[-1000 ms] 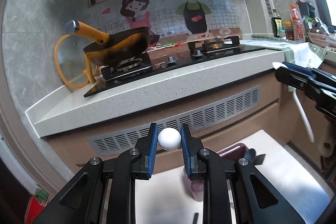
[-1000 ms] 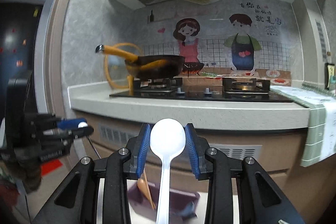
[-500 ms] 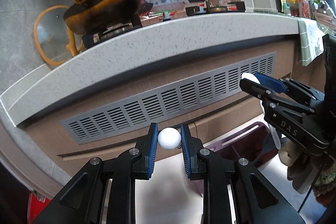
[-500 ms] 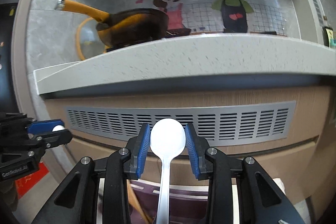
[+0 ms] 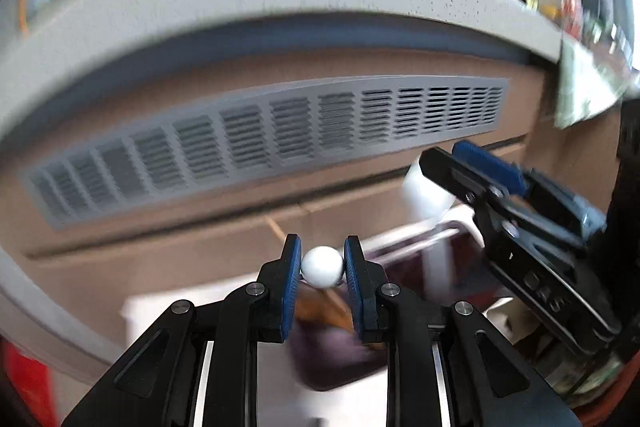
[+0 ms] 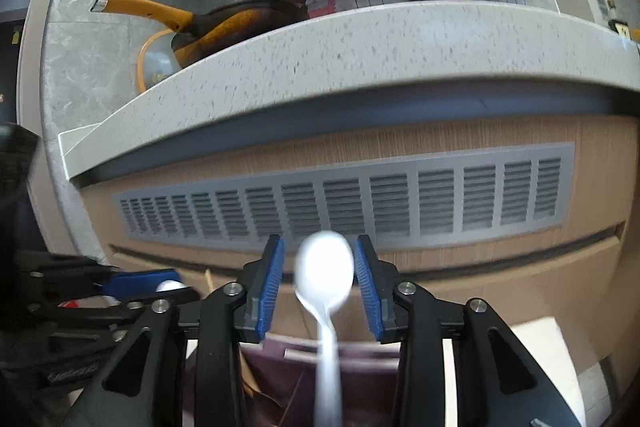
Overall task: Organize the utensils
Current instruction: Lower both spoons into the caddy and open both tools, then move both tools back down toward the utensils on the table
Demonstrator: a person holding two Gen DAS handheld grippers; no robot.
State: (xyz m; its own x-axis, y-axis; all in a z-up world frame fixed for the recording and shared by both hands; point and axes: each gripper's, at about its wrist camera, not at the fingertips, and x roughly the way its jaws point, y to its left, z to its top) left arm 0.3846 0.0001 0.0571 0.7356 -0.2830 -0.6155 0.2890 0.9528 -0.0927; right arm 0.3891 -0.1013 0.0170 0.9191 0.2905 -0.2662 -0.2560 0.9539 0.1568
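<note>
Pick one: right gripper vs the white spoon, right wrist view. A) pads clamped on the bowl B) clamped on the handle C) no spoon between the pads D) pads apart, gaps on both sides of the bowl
D: the right gripper has just been opening; the white spoon bowl sits between its blue pads with a gap on each side.

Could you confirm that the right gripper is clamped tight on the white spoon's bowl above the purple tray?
Not quite: the right wrist view shows the right gripper open, its jaws having just been opening, gaps either side of the white spoon. It is above the purple tray.
</note>
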